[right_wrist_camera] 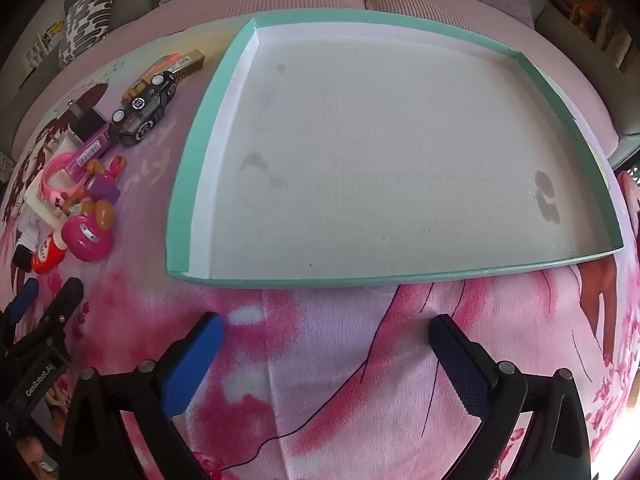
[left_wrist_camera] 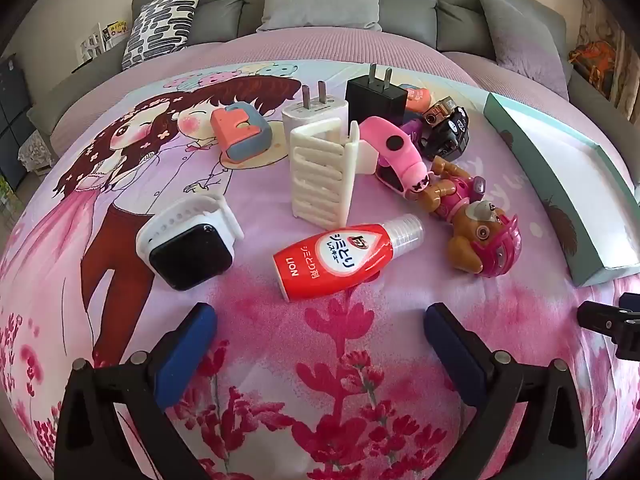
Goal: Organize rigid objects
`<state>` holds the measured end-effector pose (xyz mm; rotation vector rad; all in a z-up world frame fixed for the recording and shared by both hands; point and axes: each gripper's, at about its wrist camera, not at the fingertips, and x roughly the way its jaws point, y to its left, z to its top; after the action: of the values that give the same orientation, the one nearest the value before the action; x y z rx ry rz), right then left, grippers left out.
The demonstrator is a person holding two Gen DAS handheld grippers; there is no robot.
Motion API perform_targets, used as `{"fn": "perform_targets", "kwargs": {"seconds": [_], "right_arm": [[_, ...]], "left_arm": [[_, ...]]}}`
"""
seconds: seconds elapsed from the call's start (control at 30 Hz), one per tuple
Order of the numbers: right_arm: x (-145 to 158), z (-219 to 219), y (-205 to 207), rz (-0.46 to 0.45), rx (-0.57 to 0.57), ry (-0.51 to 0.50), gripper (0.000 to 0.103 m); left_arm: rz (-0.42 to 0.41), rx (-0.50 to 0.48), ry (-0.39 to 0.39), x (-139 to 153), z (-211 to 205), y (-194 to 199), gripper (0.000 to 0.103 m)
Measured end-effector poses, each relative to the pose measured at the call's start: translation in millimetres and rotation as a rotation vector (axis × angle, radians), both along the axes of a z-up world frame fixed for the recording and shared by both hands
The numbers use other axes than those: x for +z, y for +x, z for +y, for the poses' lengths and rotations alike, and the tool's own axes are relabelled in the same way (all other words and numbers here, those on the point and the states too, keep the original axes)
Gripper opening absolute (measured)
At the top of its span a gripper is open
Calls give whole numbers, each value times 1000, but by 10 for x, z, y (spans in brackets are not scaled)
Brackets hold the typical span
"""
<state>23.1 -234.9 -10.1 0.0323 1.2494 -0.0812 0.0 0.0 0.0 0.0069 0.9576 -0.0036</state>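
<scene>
L view: red bottle (left_wrist_camera: 340, 254) (on side) — R view: tray (right_wrist_camera: 192, 184) interior.

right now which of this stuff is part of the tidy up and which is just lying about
Part of the job:
- red bottle
- white smartwatch
- white rack
- white charger
- black charger
- pup toy
- toy car
- teal tray, nothing in it yet

Just lying about:
- patterned cushion
- grey sofa
- printed blanket
</scene>
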Motion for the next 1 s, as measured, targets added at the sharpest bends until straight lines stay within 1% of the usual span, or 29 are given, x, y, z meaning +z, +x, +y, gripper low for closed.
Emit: {"fn": "perform_targets", "kwargs": {"seconds": [1.0], "right_arm": [[0,-1,0,-1,0,1,103]], "left_arm": [[-4,1,2,1,-1,-4,103]]}}
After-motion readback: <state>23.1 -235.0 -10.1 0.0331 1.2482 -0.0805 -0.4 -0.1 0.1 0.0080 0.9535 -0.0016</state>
